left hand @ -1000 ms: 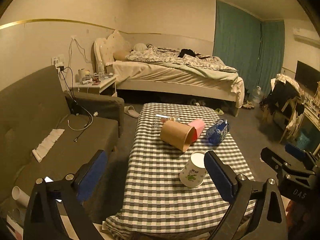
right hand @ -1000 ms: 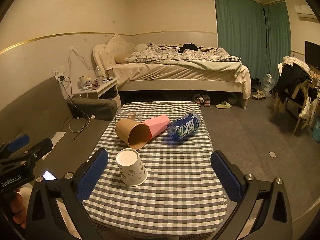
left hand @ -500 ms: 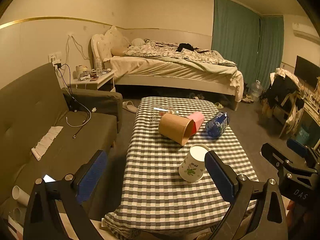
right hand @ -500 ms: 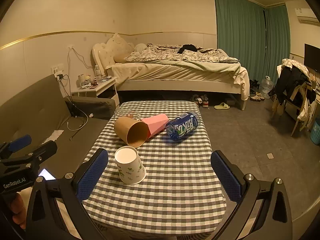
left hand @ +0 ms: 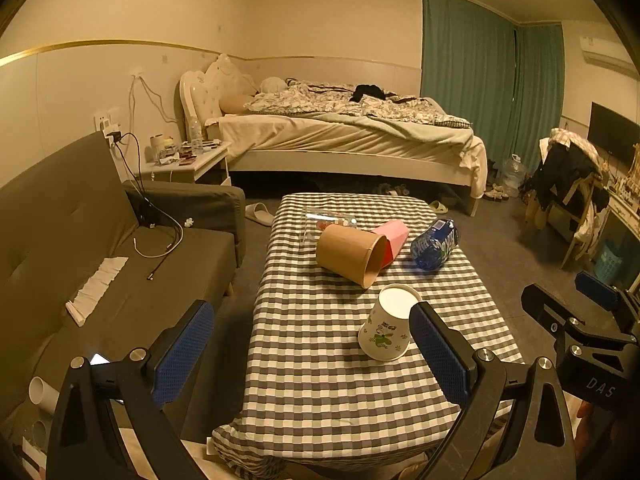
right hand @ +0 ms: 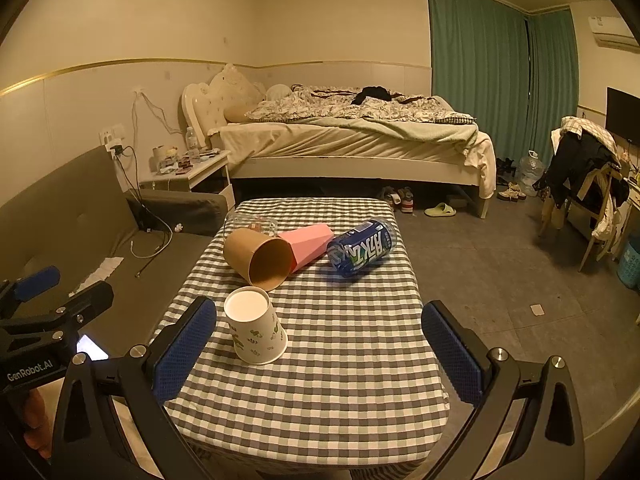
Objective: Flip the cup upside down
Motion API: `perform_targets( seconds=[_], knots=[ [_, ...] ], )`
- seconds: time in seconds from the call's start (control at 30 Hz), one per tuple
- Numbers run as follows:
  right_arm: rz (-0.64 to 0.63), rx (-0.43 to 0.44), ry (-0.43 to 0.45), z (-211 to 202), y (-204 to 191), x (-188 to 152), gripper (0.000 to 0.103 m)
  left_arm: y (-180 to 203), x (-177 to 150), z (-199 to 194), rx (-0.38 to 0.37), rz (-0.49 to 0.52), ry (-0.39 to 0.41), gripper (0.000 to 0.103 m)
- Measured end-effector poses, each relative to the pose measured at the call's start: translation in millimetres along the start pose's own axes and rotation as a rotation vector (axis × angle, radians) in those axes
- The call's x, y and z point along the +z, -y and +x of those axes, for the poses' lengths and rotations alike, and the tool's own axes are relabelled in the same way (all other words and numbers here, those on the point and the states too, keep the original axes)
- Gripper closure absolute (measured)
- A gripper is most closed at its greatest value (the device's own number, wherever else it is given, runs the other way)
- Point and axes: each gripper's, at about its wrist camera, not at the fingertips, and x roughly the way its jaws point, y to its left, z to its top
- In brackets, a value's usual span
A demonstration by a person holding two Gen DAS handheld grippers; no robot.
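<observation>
A white paper cup with green print (left hand: pixel 386 330) (right hand: pixel 256 330) stands upside down, wide mouth down, on the checked tablecloth (left hand: pixel 320 380) (right hand: pixel 340 380). My left gripper (left hand: pixel 312 352) is open and empty, held back from the table's near edge; its right finger (left hand: pixel 436 350) overlaps the cup's right side in view. My right gripper (right hand: pixel 320 350) is open and empty, also short of the cup; the cup sits just inside its left finger (right hand: pixel 184 346).
Behind the cup lie a brown paper tub (right hand: pixel 258 256), a pink cup (right hand: pixel 308 246), a blue bottle (right hand: pixel 362 248) and a clear glass (right hand: pixel 250 224). A grey sofa (left hand: pixel 100 260) stands left, a bed (right hand: pixel 352 140) behind, a chair with clothes (right hand: pixel 584 176) right.
Both grippers have drifted slightly with small shifts in view; the left view has tilted up and levelled. The cup and other objects have not moved. Both grippers stay open.
</observation>
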Motion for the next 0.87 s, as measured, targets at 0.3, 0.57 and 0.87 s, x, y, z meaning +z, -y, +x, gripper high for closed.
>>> perform_targets(
  seconds=[0.3, 0.57, 0.87],
  knots=[
    [-0.002, -0.003, -0.007, 2.2, -0.9, -2.4, 0.0, -1.1, -0.4, 1.2, 0.006, -0.002, -0.008, 0.002],
    [-0.004, -0.006, -0.012, 3.9, 0.2, -6.4, 0.0, -1.8, -1.8, 3.7, 0.007, -0.003, -0.015, 0.002],
    [-0.008, -0.013, -0.026, 8.8, -1.4, -10.4, 0.0, -0.9, -3.4, 6.3, 0.009, -0.002, -0.02, 0.002]
  ],
)
